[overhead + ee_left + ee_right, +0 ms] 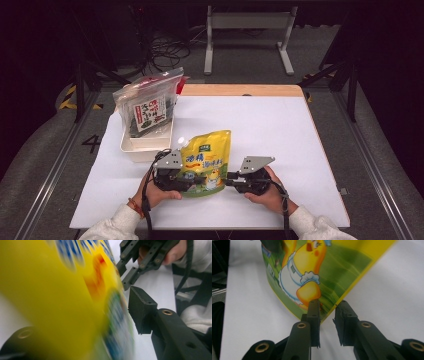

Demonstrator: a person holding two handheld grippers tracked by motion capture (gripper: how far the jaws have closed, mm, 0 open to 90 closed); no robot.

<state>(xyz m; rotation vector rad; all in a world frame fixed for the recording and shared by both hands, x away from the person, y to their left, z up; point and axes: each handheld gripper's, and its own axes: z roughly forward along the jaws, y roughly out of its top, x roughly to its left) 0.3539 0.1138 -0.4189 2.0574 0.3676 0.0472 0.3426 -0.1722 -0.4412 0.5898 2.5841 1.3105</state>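
A: Where was the yellow spouted pouch (pixel 205 162)?

B: Just in front of the white bin (pixel 145 142), gripped by the left gripper (pixel 172 177).

A: And the right gripper (pixel 327 315)?

B: Narrowly parted at the pouch's lower corner; it needed to close squarely on that seam.

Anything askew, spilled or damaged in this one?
Nothing spilled or torn. The yellow pouch stands between both grippers. The one slightly odd thing: the seaweed bag leans tilted in the white bin, sticking well above its rim.
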